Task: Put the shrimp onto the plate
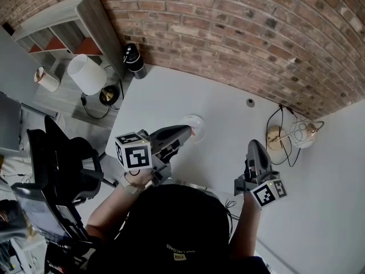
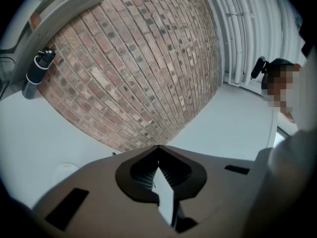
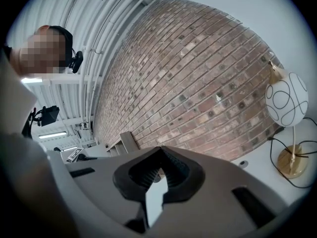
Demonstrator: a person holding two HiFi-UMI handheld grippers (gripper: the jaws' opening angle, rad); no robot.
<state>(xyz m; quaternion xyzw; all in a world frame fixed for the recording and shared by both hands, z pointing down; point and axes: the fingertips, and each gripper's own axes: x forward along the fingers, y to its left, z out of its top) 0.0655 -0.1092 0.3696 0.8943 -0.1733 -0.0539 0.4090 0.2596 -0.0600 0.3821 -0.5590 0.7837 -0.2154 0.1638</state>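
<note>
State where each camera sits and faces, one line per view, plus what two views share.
Head view: on the person's head, looking steeply down at the white table; shows forearms, left tool, right tool.
Left gripper view: on the left tool, facing the brick wall over shut jaws; person's head at right.
Right gripper view: on the right tool, facing that wall over shut jaws; person's head left.
Shared: head and right gripper views show the globe lamp.

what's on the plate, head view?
Far side of the plate shows bare white. The left gripper covers the near part; a pinkish speck by its tip is too small to identify.
</note>
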